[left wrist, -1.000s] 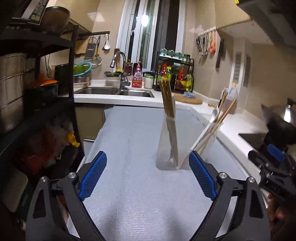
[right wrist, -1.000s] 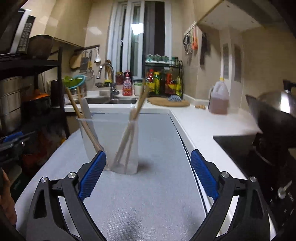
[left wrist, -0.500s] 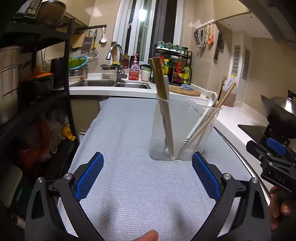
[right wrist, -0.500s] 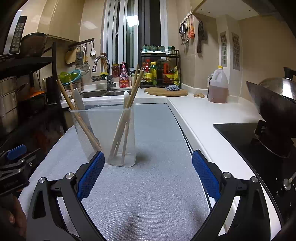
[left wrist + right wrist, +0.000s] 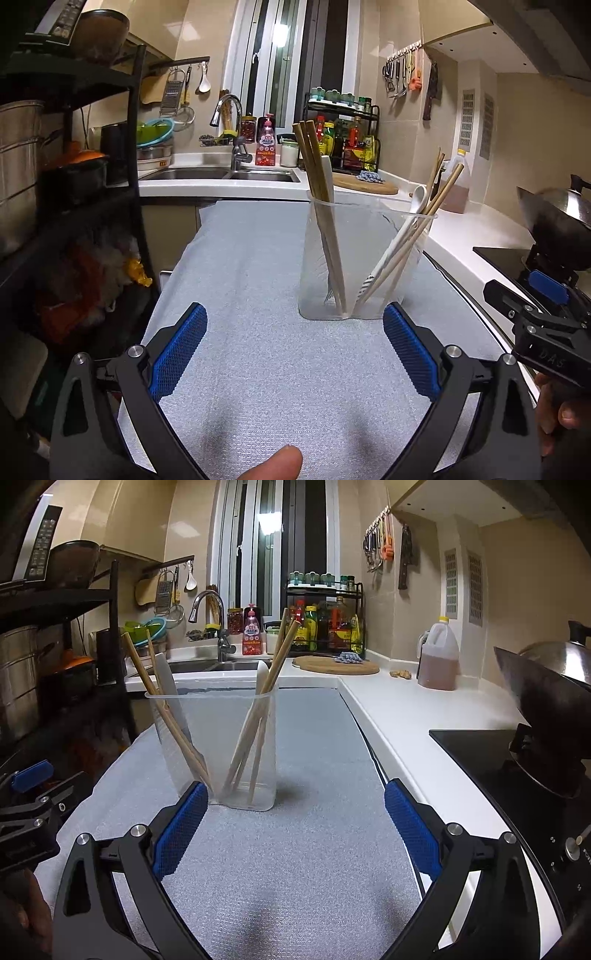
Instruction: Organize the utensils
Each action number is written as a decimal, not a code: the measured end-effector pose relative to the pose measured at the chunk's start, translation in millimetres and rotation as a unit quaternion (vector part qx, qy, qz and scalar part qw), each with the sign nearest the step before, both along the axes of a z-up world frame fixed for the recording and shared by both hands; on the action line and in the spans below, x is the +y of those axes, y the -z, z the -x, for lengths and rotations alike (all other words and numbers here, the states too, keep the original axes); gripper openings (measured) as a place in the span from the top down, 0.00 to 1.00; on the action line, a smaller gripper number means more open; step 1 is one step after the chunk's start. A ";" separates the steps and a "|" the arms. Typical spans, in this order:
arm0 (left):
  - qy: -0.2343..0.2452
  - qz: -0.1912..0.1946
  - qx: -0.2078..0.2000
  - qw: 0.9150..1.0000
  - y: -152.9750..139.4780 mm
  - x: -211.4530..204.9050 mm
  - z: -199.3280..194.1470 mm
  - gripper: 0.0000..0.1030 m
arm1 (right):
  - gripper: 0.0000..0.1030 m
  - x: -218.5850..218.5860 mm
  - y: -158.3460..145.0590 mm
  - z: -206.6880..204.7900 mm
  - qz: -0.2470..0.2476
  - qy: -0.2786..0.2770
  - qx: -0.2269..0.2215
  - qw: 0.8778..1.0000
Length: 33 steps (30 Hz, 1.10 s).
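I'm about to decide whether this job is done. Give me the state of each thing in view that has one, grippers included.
Left gripper: open, empty.
Right gripper: open, empty.
Clear utensil holder: upright on the grey mat, free of both grippers.
Dark chopsticks: standing in the holder, leaning left.
Light chopsticks: in the holder, leaning right.
White spoon: in the holder, bowl end up.

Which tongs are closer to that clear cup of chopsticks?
Right tongs: one pad sits at the clear cup's base. Left tongs stand back from it, empty.
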<state>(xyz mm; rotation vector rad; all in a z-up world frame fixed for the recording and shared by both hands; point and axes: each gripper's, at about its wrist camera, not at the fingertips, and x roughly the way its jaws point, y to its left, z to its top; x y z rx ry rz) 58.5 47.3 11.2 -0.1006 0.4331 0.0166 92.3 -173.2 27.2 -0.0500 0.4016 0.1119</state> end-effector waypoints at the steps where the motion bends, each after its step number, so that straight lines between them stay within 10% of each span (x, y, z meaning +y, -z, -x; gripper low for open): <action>1: -0.001 0.000 -0.001 1.000 0.5 0.1 0.5 0.10 | 0.08 0.1 -0.2 0.1 0.001 0.000 -0.001 1.000; 33: 0.000 -0.007 -0.004 1.000 0.4 -3.4 1.2 0.10 | 0.07 -0.4 -0.1 0.6 0.003 0.001 -0.003 1.000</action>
